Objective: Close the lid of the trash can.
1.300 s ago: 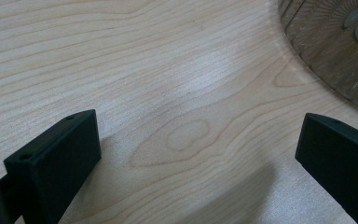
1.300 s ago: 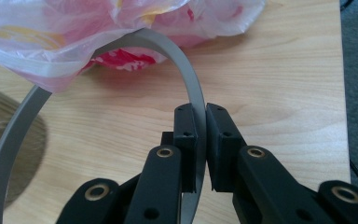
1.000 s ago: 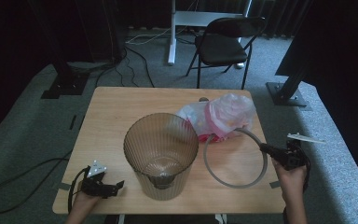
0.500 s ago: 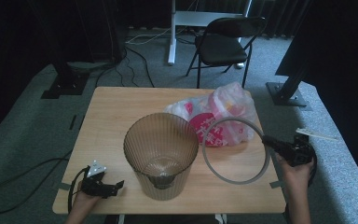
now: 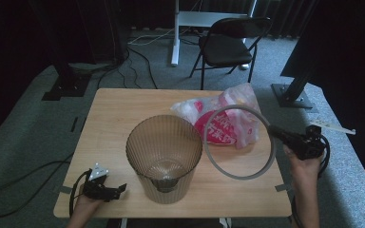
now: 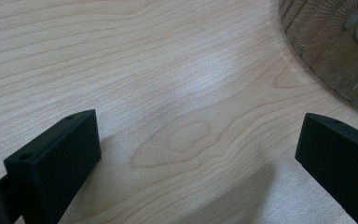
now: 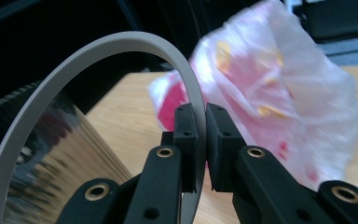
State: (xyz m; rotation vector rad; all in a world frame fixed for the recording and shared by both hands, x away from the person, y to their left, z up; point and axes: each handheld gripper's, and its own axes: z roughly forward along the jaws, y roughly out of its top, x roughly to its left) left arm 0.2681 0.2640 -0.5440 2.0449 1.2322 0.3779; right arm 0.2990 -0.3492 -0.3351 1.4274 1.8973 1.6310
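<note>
The wooden table carries everything, and its near half is where the work sits. Largest on it is the ribbed, see-through bin, upright near the centre with its mouth open, apparently waiting for a liner. At about two o'clock from the bin lies the pink-and-white plastic bag, crumpled on the far right part of the table, touching nothing that grips it. The grey ring hangs tilted in the air at three o'clock from the bin, between bin and bag from above; I judge it is the hoop that clamps a bag over the bin's rim, lifted clear so the bag can go in first. The right gripper has its jaws pinched narrowly on the ring's band, holding it by the edge at the ring's three o'clock side. The left gripper rests at eight o'clock from the bin, jaws spread wide over bare wood, gripping nothing, probably parked until a second hold is needed.
</note>
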